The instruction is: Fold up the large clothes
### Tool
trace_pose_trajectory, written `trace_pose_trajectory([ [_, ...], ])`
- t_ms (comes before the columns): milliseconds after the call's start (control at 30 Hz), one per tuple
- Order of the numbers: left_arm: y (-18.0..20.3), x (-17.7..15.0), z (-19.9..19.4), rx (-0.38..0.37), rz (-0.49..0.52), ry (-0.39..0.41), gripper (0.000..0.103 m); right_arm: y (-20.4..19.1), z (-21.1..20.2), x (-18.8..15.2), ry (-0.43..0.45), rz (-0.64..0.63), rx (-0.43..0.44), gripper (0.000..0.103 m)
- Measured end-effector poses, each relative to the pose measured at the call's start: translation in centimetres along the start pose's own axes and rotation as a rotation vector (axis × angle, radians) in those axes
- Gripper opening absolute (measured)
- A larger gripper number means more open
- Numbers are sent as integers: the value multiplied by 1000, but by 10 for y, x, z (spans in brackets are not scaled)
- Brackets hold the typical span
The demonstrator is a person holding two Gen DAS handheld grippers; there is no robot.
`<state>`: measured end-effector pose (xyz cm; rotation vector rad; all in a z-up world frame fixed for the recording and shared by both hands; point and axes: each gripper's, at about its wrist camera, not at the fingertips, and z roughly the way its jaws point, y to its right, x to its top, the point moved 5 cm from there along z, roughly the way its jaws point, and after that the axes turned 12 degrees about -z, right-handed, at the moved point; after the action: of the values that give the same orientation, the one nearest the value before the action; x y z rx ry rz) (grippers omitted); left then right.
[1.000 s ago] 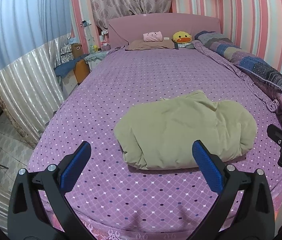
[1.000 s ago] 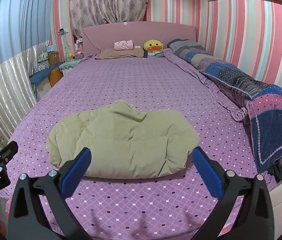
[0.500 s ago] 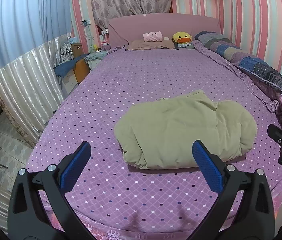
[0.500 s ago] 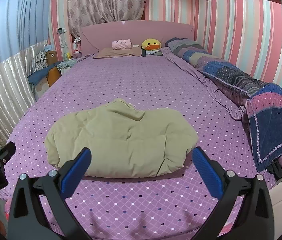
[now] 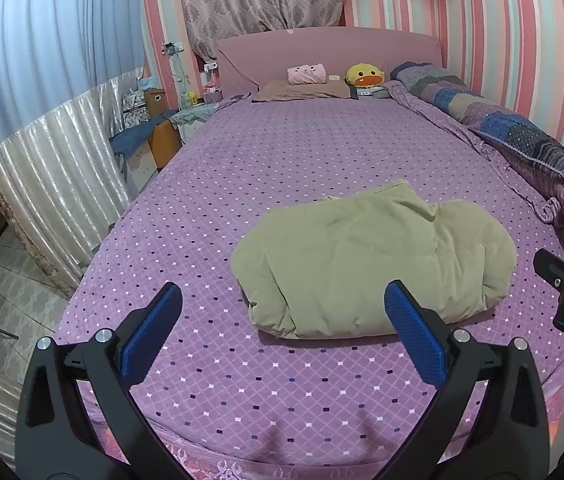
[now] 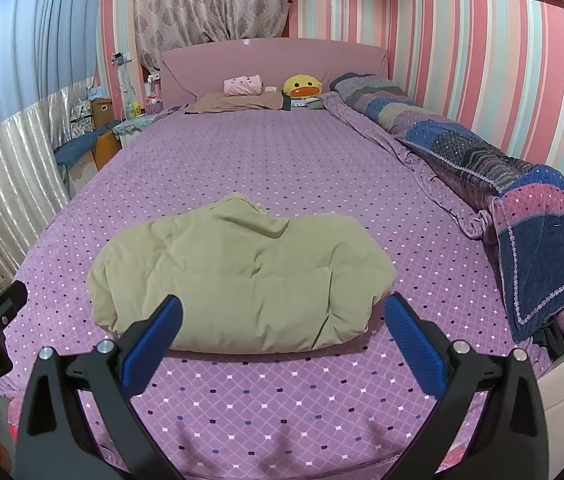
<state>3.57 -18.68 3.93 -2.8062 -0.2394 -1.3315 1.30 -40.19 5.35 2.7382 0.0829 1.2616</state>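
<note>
A puffy olive-beige garment [image 5: 374, 260] [image 6: 241, 276] lies folded into a compact bundle on the purple dotted bedspread [image 5: 282, 152] [image 6: 282, 152], near the foot of the bed. My left gripper [image 5: 282, 328] hovers open in front of the bundle's left end, with nothing between its blue pads. My right gripper [image 6: 282, 330] is open too, hanging just in front of the bundle's near edge and holding nothing. Each gripper's black body shows at the edge of the other's view.
A rolled patchwork quilt [image 6: 482, 160] runs along the bed's right side by the striped wall. Pillows, a pink cushion [image 6: 243, 85] and a yellow duck plush [image 6: 302, 86] sit at the headboard. Bedside boxes and a curtain [image 5: 49, 168] stand to the left.
Both grippers have drifted slightly back and up from the bundle. The garment has not moved and both stay open.
</note>
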Motion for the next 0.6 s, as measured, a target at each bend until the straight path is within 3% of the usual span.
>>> trace_pose_trajectory([
  [600, -3, 0, 0, -9, -2, -2, 100, -2, 2, 0, -9, -1, -6, 101],
])
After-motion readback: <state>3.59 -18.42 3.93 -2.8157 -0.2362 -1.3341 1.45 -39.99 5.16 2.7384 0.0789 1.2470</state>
